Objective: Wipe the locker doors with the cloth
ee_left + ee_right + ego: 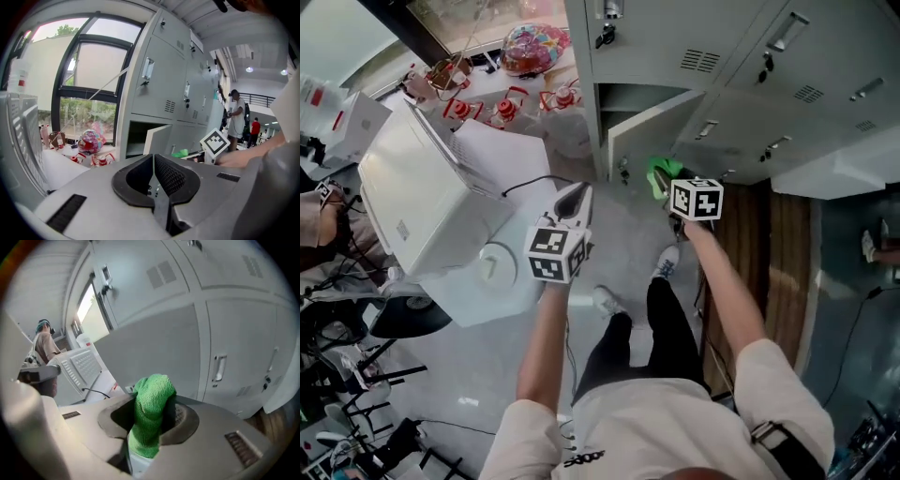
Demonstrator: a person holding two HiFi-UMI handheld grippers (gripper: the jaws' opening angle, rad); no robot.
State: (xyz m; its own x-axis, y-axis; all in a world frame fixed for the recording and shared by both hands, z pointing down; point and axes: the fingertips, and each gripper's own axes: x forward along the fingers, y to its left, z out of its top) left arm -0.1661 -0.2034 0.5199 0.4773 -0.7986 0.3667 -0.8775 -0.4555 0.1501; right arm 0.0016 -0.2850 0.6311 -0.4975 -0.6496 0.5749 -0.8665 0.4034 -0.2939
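Green knitted cloth [149, 420] sits clamped in the right hand-held gripper [153, 401], bunched end facing the grey metal locker door [154, 350] for wiping; left hand-held gripper [153, 161] closed, empty.

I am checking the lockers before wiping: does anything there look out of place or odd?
One locker door stands ajar, showing its dark inside, while the other doors around it are shut. Nothing looks spilled or damaged. The cloth sits in the right gripper's jaws.
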